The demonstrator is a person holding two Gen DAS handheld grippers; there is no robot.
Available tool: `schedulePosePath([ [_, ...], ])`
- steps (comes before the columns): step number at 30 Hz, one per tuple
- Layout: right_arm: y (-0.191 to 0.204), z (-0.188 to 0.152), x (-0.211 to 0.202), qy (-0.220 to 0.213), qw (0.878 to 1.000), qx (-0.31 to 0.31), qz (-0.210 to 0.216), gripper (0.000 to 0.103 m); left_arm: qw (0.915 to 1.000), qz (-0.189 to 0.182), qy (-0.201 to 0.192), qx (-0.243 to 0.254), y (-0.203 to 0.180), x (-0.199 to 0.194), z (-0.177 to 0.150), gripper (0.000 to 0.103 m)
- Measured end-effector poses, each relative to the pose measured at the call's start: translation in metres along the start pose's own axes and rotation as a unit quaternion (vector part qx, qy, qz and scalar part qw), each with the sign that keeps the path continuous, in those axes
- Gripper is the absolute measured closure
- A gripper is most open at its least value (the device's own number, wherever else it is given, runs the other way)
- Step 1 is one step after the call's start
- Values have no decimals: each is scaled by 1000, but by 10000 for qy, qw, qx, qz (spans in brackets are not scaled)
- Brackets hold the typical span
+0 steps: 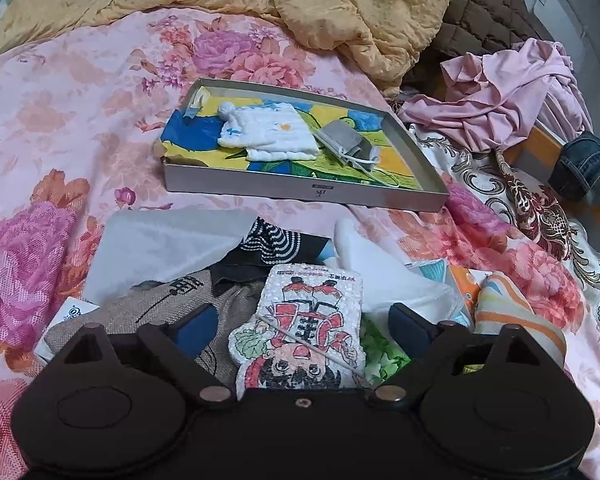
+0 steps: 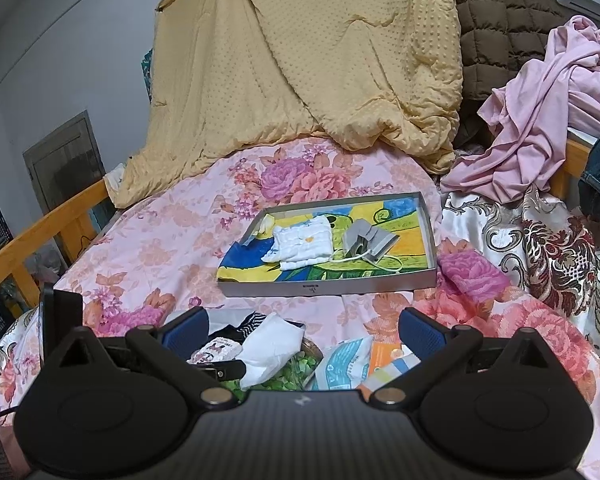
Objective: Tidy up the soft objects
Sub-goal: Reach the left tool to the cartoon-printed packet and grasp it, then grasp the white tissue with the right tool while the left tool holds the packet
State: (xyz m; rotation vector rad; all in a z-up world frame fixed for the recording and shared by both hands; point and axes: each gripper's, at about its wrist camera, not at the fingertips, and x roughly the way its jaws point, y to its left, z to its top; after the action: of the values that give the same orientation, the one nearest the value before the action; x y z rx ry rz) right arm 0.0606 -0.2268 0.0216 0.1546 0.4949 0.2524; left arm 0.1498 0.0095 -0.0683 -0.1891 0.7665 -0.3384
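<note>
A shallow silver tray (image 1: 308,194) (image 2: 328,289) lies on the flowered bedsheet. In it a colourful cloth lines the bottom, with a white gauze cloth (image 1: 268,134) (image 2: 302,246) and a grey pouch with a white cord (image 1: 346,142) (image 2: 370,242) on top. Nearer to me is a heap of soft things. My left gripper (image 1: 300,322) is open over it, a white cartoon-printed pad (image 1: 304,328) lying between its fingers without touching them. Beside the pad are a burlap bag (image 1: 152,312) and a black dotted cloth (image 1: 276,244). My right gripper (image 2: 302,328) is open above a white tissue (image 2: 272,350).
A yellow quilt (image 2: 300,60) is heaped at the back, with a brown padded jacket (image 2: 500,20) and pink clothes (image 2: 540,128) to the right. A brocade cloth (image 1: 532,208) and jeans (image 1: 588,168) lie at the right edge. A wooden bed rail (image 2: 40,228) runs along the left.
</note>
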Motion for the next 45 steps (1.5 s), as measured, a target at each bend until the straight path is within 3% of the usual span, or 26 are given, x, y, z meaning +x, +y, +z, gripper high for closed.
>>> schedulePosePath([
  [6, 0, 1, 1, -15, 10000, 2, 31, 0, 9998, -157, 27, -126, 3, -2, -2, 26],
  [8, 0, 2, 1, -22, 10000, -6, 34, 0, 9996, -237, 28, -151, 3, -3, -3, 37],
  [9, 0, 2, 1, -22, 10000, -3, 35, 0, 9996, -242, 31, -142, 2, -4, -3, 38],
  [24, -3, -7, 10, 165, 9998, -8, 100, 0, 9980, -167, -424, -433, 10, -51, -2, 38],
  [29, 11, -16, 39, 394, 9984, -321, 234, 0, 9964, -13, -591, -603, 20, -72, -6, 38],
  [38, 27, -26, 111, 913, 9929, -682, 328, 0, 9967, 328, -603, -424, 23, -82, -11, 38],
  [45, 34, -34, 138, 1138, 9876, -1025, 355, 1, 9962, 341, -616, -509, 29, -84, -12, 38],
])
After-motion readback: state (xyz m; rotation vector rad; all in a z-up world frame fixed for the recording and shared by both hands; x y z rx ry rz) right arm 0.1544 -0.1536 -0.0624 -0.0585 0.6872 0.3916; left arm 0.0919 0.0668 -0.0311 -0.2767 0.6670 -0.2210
